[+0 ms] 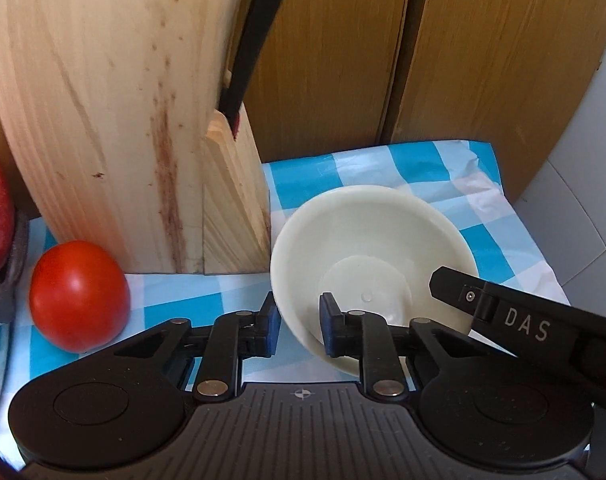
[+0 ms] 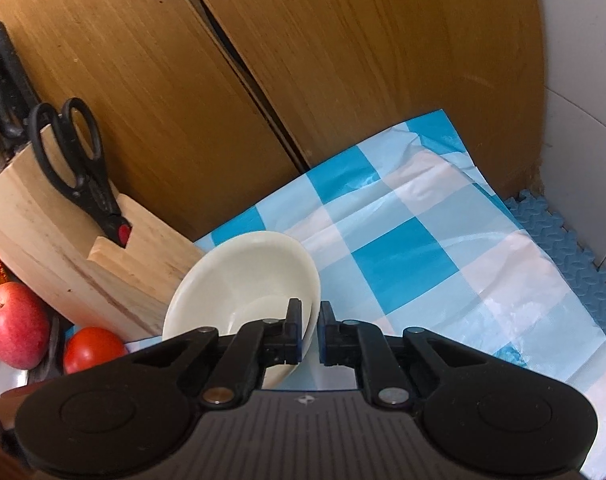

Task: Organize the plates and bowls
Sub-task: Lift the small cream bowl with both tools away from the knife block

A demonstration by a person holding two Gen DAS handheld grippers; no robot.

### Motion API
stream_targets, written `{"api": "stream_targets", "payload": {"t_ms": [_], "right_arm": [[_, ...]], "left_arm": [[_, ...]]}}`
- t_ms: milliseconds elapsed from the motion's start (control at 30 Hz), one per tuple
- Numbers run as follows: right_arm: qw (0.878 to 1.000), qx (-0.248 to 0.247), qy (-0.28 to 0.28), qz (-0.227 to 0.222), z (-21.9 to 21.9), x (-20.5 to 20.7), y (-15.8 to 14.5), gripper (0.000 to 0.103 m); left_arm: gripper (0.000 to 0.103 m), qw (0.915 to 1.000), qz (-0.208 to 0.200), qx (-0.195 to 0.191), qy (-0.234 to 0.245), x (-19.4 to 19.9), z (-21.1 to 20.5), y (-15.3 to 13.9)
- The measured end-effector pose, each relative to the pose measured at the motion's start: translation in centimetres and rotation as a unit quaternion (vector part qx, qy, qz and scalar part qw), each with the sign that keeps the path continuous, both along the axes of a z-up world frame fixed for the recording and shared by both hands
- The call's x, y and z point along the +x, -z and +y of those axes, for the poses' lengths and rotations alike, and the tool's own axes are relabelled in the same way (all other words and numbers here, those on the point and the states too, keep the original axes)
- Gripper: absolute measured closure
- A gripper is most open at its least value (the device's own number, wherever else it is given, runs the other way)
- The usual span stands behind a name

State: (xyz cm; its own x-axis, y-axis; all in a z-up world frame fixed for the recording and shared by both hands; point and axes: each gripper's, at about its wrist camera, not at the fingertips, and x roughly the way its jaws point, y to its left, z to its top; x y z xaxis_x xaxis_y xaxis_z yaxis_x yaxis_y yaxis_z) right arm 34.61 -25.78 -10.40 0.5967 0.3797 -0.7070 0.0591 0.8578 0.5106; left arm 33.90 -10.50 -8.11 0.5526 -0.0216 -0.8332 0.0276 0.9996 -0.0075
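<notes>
A cream bowl (image 1: 367, 232) sits tipped on the blue-and-white checked cloth (image 1: 499, 248), its open side turned toward the cameras. My left gripper (image 1: 300, 322) is shut on the bowl's near left rim, one blue pad outside the wall and one inside. A black finger (image 1: 459, 292) of my right gripper lies over the bowl's right rim. In the right wrist view the same bowl (image 2: 243, 276) leans toward the knife block, and my right gripper (image 2: 311, 330) is shut on its near rim, the thin wall pinched between the pads.
A wooden knife block (image 1: 115, 140) with black scissors (image 2: 79, 160) stands just left of the bowl. A tomato (image 1: 77, 294) and an apple (image 2: 13, 324) lie further left. Wooden cabinet doors (image 1: 343, 60) close off the back. A blue foam mat (image 2: 563, 248) edges the cloth.
</notes>
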Motion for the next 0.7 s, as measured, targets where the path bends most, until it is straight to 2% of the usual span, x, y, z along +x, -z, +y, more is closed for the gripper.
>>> {"api": "stream_targets", "payload": {"t_ms": [333,700], "right_arm": [[0.999,-0.004,-0.014,-0.034,0.6,-2.5,-3.6,0.094],[0.997,0.006,-0.020,-0.068,1.4,-6.3,-8.0,0.093]], "left_arm": [[0.073,0.9992,-0.033,0.020,0.000,-2.8,0.2,-2.8],[0.072,0.9973,-0.069,0.024,-0.008,-6.7,1.5,-7.1]]}}
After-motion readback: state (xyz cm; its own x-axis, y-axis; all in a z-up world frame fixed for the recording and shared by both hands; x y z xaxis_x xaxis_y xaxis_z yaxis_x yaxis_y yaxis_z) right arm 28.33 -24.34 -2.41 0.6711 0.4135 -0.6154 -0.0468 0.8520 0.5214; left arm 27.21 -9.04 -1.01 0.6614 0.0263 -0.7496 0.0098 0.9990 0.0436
